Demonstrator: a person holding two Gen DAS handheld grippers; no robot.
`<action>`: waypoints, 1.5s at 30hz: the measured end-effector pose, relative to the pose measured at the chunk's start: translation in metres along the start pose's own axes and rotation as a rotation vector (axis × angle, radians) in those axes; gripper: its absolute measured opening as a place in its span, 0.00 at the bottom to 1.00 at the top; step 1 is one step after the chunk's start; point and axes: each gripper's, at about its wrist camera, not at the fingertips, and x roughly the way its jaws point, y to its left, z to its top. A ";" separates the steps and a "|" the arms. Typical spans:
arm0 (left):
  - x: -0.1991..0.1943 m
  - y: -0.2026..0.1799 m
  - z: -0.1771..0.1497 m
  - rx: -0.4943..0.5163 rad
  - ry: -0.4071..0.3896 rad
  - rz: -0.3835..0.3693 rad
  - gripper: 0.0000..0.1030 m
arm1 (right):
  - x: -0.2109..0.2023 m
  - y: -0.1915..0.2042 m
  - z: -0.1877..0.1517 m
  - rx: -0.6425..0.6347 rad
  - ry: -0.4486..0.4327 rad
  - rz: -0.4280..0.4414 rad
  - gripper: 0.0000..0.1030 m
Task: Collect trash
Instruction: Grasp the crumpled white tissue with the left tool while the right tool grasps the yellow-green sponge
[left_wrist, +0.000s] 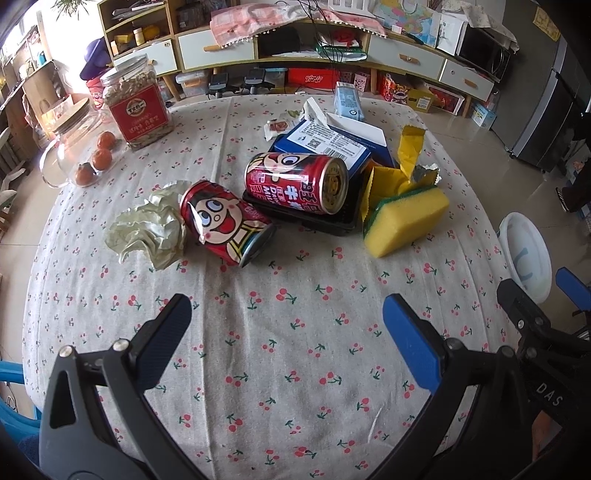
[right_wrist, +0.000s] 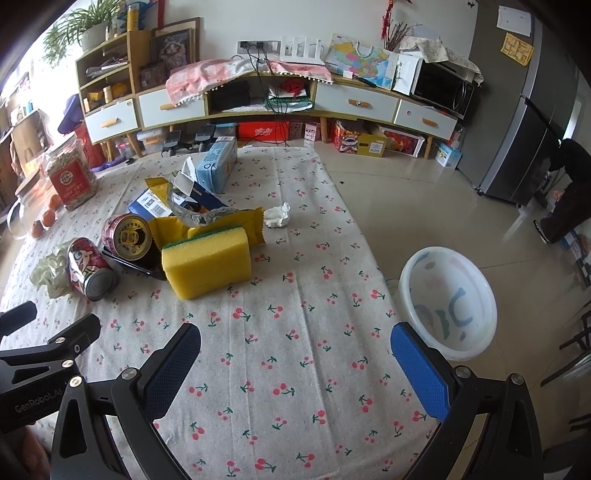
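Both tools hover above the near, bare part of the cherry-print tablecloth, short of the litter; the left gripper has its jaws spread wide and holds nothing; the right gripper is likewise agape and empty, presumably so either can close on a piece. The trash lies clustered mid-table: a crumpled paper wad touching a red can on its side; a second red can resting in a black tray; a yellow wrapper behind a yellow sponge; a small white tissue ball apart to the right. The white basin on the floor just beside the table edge appears empty, probably the collecting vessel; a lidded jar of seeds stands upright at the far left, near a glass vessel with orange fruits beside it.
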 end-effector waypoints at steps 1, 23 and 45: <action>0.000 0.004 0.001 -0.007 -0.003 0.001 1.00 | 0.001 0.002 0.001 -0.007 0.001 0.000 1.00; 0.008 0.063 0.090 -0.006 -0.038 0.037 1.00 | 0.018 0.015 0.093 -0.145 -0.071 0.186 1.00; 0.065 0.147 0.070 -0.382 0.176 -0.056 0.82 | 0.137 -0.007 0.080 0.277 0.403 0.529 0.72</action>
